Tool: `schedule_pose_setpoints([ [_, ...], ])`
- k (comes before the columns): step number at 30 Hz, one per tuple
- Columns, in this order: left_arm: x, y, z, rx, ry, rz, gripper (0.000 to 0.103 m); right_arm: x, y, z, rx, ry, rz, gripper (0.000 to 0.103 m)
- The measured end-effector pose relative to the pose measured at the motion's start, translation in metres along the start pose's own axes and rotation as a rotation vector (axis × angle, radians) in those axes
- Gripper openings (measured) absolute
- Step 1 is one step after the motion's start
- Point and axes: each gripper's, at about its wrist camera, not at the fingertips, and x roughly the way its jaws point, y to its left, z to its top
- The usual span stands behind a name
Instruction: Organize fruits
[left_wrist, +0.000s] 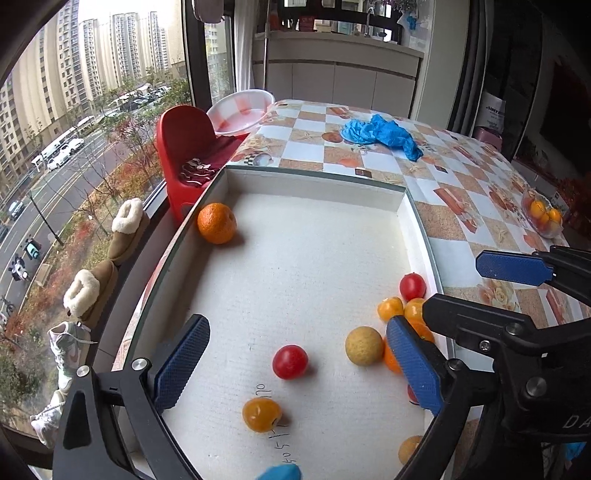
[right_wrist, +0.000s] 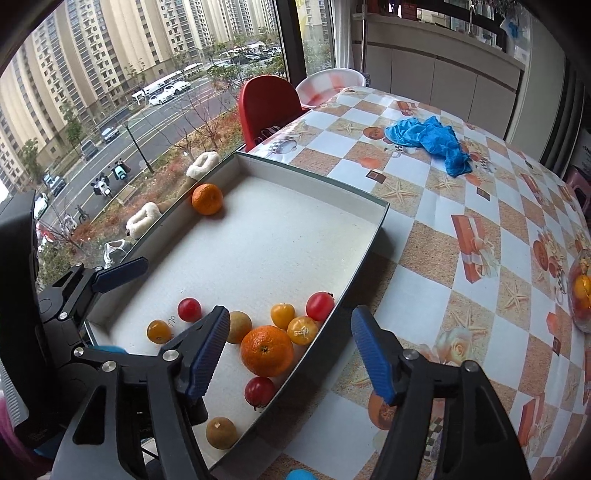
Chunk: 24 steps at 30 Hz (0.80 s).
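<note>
Now both my grippers stand open over the shallow white cardboard tray (left_wrist: 314, 177), gripping nothing. Between the spread jaws of my left gripper (left_wrist: 295, 365) lie a small red cherry tomato (left_wrist: 290, 362) and a yellow-orange cherry tomato (left_wrist: 261, 414). Within my right gripper (right_wrist: 291, 354), a large dimpled orange mandarin (right_wrist: 267, 350) sits beside the left jaw; the tray wall runs between the jaws.

The right gripper's fingers (left_wrist: 417, 365) hide most of an orange (left_wrist: 392, 357); the bagged fruit (right_wrist: 581, 291) is cut off
</note>
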Motion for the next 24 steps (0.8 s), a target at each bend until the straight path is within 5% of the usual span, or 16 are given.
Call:
schedule_pose_setpoints([
  [7,-0.004,-0.007,-0.001,0.010,0.034,-0.010,0.103,-0.013,-0.002,-0.001,-0.002,-0.015,-0.024,0.085],
  [11,-0.006,-0.009,-0.005,0.022,0.065,0.012,0.103,-0.018,-0.007,-0.001,0.012,-0.016,-0.043,0.103],
  [24,-0.021,-0.017,-0.018,0.054,0.079,0.036,0.103,-0.024,-0.001,-0.015,-0.038,0.025,-0.079,0.103],
])
